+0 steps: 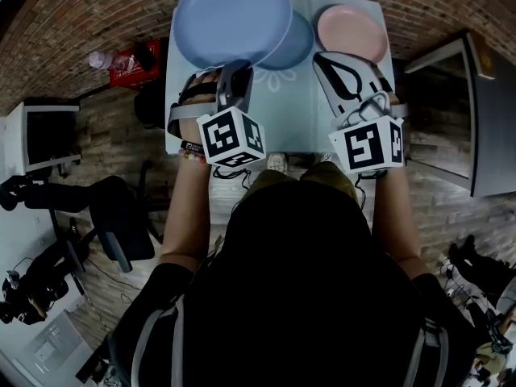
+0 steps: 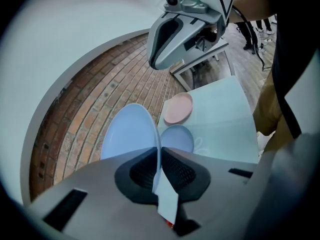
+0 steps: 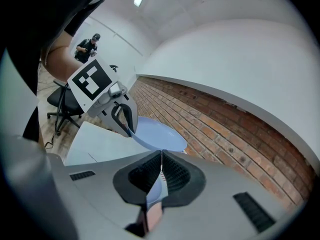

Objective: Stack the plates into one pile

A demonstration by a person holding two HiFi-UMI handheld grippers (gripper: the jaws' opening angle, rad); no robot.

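Left claw point(image 2: 160, 153) is clamped on the rim of the large blue plate point(image 1: 232, 14), raised at upper centre, probably for stacking. The small blue plate point(image 1: 293, 47) and pink plate point(image 1: 351, 31) lie on the surface point(image 1: 290, 115). Right claw point(image 3: 161, 155) is closed and empty.

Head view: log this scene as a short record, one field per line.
large blue plate: lifted off the table, rim clamped in left gripper
small blue plate: flat on table
pink plate: flat on table, beside the small blue plate
right gripper: jaws together, holding nothing, raised above the table
pile: not yet started
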